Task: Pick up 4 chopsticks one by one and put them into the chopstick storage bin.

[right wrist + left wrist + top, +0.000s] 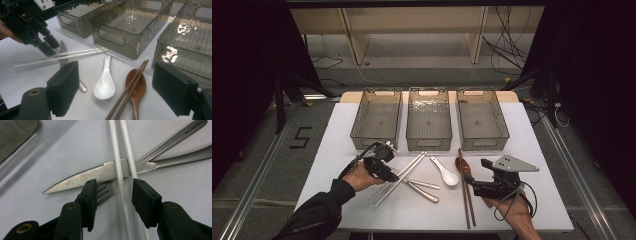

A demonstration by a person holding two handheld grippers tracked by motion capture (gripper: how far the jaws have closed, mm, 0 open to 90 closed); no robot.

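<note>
Three smoked bins (pixel 429 122) in row; white spoon (pixel 447 175), wooden spoon (pixel 136 87), brown chopsticks (pixel 466 192) right.

White chopsticks (pixel 119 170) cross a silver serrated knife (pixel 90 175) on the pale table (pixel 50 220).

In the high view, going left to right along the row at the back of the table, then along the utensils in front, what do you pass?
Back row: left basket → middle basket → right basket. Front: left tool → white chopsticks → white spoon → brown chopsticks → right tool.
</note>
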